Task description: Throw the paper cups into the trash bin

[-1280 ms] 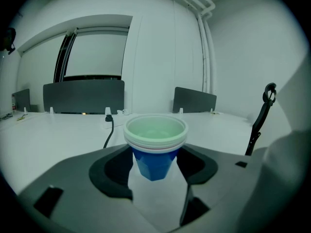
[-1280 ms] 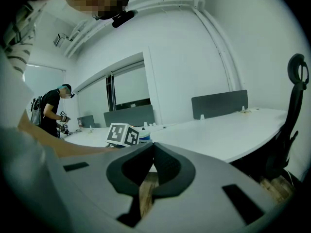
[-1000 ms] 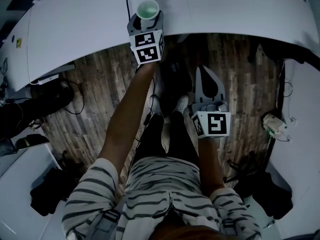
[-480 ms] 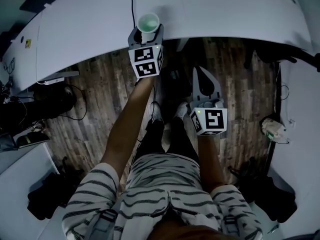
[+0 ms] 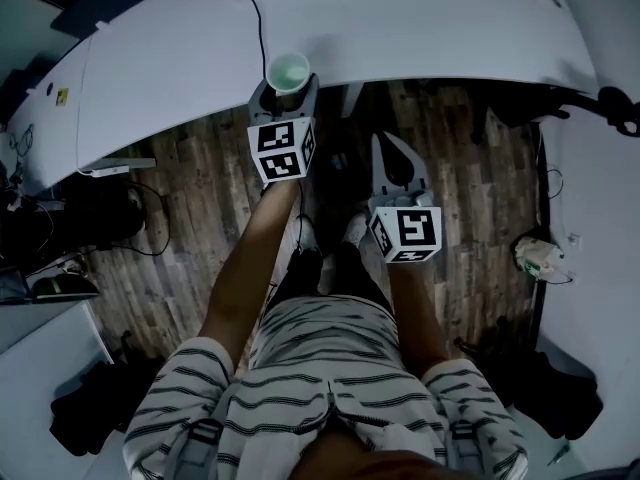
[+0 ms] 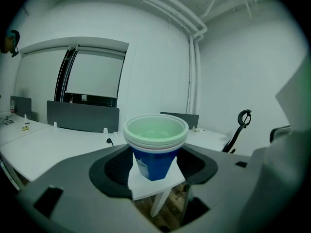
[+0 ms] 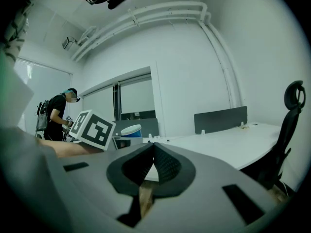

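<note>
A stack of blue paper cups (image 6: 155, 147) with white rims stands upright between the jaws of my left gripper (image 6: 155, 166), which is shut on it. In the head view the cups (image 5: 288, 71) hang over the near edge of the white desk (image 5: 430, 28), with the left gripper (image 5: 284, 93) just behind them. My right gripper (image 5: 386, 148) is lower and to the right, above the wooden floor, its jaws pressed together with nothing in them (image 7: 153, 149). The right gripper view also catches the cups (image 7: 130, 130) at its left. No trash bin can be made out.
A black cable (image 5: 258, 23) runs across the desk. Dark bags and cables (image 5: 90, 218) lie on the floor at the left. A small pale object (image 5: 538, 256) sits on the floor at the right. Another person (image 7: 58, 113) stands far left. An office chair (image 7: 286, 130) stands at the right.
The left gripper has drawn the cups back from over the desk to its near edge. The right gripper stays shut, close beside the left one.
</note>
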`<act>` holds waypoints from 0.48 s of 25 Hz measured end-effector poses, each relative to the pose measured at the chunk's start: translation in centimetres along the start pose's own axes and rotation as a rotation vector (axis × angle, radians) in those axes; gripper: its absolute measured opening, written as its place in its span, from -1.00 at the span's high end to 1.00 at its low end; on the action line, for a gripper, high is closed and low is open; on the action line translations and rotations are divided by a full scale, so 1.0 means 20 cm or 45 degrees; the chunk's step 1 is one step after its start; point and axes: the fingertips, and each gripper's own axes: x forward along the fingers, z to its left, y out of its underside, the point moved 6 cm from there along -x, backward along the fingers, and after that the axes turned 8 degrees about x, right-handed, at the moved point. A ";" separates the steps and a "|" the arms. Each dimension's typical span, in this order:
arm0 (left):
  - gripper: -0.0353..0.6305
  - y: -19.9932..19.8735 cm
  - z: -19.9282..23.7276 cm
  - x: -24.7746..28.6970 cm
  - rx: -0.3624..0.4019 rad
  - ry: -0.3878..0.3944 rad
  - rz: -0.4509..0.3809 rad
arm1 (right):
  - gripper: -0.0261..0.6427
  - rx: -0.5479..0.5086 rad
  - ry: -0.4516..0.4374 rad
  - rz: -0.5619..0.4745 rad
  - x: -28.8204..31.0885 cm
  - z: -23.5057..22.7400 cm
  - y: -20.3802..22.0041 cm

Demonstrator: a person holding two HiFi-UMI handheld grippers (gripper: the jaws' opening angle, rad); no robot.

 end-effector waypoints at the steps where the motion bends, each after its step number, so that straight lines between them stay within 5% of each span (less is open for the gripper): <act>1: 0.00 -0.01 -0.01 -0.04 -0.007 0.000 -0.007 | 0.89 -0.003 -0.002 0.000 -0.02 0.01 -0.01; 12: 0.00 -0.09 -0.18 -0.44 -0.011 0.070 -0.035 | 0.89 -0.016 -0.028 -0.022 -0.20 0.10 -0.08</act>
